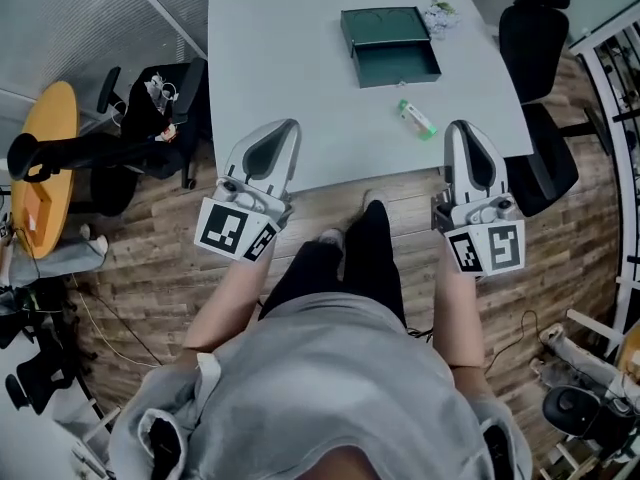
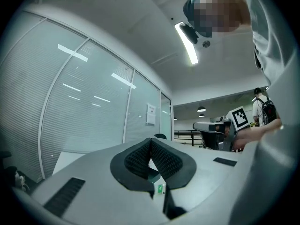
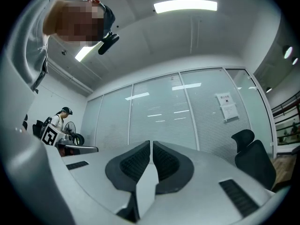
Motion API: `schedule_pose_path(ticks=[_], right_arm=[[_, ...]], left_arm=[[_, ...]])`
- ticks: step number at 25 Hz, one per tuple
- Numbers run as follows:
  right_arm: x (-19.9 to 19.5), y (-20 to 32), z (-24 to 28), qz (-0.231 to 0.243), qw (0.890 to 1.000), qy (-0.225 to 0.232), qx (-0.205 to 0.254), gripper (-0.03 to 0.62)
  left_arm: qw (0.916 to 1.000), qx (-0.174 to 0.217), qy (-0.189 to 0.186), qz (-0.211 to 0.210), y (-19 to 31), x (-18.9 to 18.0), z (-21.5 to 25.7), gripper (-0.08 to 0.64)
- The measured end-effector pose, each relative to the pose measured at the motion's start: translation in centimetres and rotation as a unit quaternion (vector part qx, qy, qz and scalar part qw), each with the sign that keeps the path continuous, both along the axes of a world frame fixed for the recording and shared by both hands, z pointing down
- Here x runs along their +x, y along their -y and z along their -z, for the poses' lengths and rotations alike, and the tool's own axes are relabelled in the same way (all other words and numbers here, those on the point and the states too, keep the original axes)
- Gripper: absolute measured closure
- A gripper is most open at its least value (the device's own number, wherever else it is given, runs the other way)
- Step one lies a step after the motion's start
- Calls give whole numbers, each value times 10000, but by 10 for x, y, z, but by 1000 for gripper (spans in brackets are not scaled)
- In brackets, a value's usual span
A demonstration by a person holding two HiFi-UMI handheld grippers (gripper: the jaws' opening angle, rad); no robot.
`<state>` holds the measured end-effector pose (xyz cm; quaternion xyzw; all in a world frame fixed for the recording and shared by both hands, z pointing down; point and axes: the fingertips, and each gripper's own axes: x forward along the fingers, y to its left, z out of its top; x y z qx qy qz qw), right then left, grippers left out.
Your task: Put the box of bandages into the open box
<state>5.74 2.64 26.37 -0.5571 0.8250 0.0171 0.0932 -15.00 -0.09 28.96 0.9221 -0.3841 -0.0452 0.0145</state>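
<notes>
The box of bandages point(image 1: 417, 119), small, white and green, lies on the white table point(image 1: 280, 58) near its front right. The open dark green box point(image 1: 390, 45) stands further back, lid flat behind it. My left gripper point(image 1: 288, 128) hovers over the table's front edge at the left, shut and empty. My right gripper point(image 1: 459, 128) is level with it, just right of the bandage box, also shut with nothing held. In the left gripper view the pads point(image 2: 140, 157) meet at the tip. The right gripper view shows its pads point(image 3: 164, 161) closed together too.
A small crumpled thing point(image 1: 440, 15) lies beside the open box's right corner. A black office chair point(image 1: 535, 58) stands at the table's right side, another chair with clutter point(image 1: 150, 103) at its left. A round yellow table point(image 1: 40, 158) is far left. Wooden floor lies under my feet.
</notes>
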Motion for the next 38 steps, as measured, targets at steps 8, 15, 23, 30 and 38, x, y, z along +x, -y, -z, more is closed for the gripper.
schedule_pose_path(ticks=[8,15,23,30,38], right_arm=[[45,95,-4,542,9985,-43,90,538],[92,175,18,1121,9933,-68,273,538],[121,230,5,1353,9907,22,113,538],[115,259,-13,1498,9887,23,-56,538],[87,270,-73,2055,9731,-659,-809,538]], left_arm=[[9990,-142,-47,420,80,58,-15,540],[9967,199,-181,768,161,125,17,541],[9943,67,-145,1051,208,152,9,540],[9945,-121,-122,1029,236,155,-10,541],[9965,-354,-167,737,259,162,-31,541]])
